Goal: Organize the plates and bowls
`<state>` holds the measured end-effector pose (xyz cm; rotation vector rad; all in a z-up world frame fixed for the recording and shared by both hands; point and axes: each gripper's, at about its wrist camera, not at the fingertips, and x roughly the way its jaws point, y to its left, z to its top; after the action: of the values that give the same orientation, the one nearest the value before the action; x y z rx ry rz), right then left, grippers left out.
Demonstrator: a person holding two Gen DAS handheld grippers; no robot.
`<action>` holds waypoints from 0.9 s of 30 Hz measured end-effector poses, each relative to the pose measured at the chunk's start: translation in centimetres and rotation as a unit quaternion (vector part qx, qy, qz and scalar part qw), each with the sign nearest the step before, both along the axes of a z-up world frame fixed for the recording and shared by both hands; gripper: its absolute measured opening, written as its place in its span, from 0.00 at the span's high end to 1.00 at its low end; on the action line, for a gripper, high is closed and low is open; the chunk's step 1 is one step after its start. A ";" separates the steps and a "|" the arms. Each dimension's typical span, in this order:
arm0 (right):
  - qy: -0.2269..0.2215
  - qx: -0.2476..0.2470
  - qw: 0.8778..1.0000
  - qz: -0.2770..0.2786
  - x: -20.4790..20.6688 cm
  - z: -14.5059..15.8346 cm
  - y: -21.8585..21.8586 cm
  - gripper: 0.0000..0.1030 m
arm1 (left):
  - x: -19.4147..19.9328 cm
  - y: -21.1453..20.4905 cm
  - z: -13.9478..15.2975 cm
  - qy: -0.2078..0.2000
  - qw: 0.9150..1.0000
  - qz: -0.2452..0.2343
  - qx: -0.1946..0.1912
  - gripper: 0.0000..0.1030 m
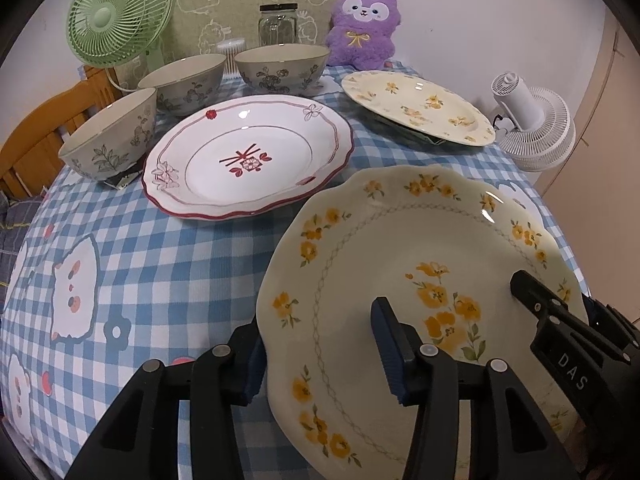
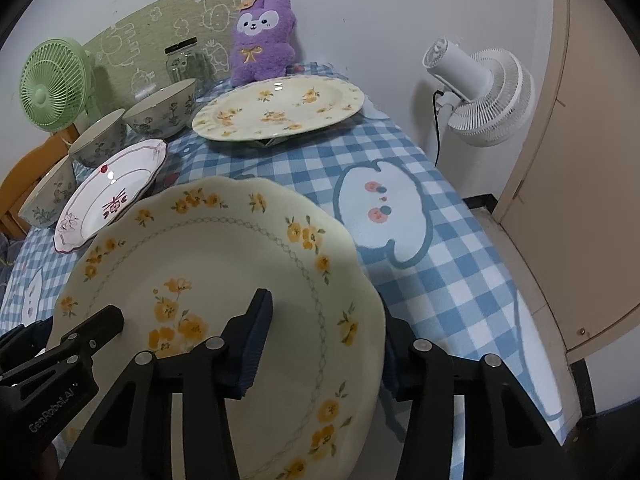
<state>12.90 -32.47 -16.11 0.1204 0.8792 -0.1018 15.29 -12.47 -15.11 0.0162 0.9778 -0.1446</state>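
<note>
A cream plate with yellow flowers (image 1: 360, 248) (image 2: 224, 248) sits nearest me over the checked tablecloth (image 1: 160, 260). My left gripper (image 1: 320, 356) straddles its left rim, one pad outside the edge and one on the inner face, shut on it. My right gripper (image 2: 326, 352) clamps the opposite rim the same way, with its outer finger partly hidden behind the plate. Farther back lie a white plate with red trim (image 1: 248, 160) (image 2: 112, 196) and a second yellow-flowered plate (image 1: 416, 106) (image 2: 280, 110). Three grey floral bowls (image 1: 110, 136) (image 1: 184, 84) (image 1: 282, 66) stand at the back left.
A green fan (image 1: 120, 12), a glass jar (image 1: 278, 22) and a purple plush toy (image 1: 362, 28) line the back wall. A white fan (image 1: 536, 128) stands off the table's right edge. The far flowered plate rests on something dark.
</note>
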 end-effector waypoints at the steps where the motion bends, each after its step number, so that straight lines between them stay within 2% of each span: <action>1: -0.001 -0.002 1.000 0.001 0.0 0.1 -0.1 0.53 | 0.0 -0.1 0.1 -0.002 1.000 0.000 0.002 0.52; 5: -0.005 -0.016 1.000 0.001 0.1 0.5 -0.1 0.53 | 0.0 -0.6 0.3 -0.005 1.000 -0.001 0.003 0.52; 15: -0.006 -0.013 1.000 -0.016 -0.2 0.4 -2.5 0.53 | -0.3 -2.9 0.1 -0.007 1.000 -0.019 0.003 0.52; 23: -0.007 0.008 1.000 -0.019 -0.2 -0.2 -3.4 0.53 | -0.2 -3.6 -0.3 -0.009 1.000 -0.014 0.011 0.52; 27: -0.007 0.014 1.000 -0.017 -0.5 -0.4 -3.5 0.53 | -0.1 -3.3 -0.6 -0.001 1.000 -0.012 0.002 0.51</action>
<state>12.44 -35.94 -16.50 0.1627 0.8656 -0.1196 15.14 -15.74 -15.68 0.0308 0.9758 -0.1641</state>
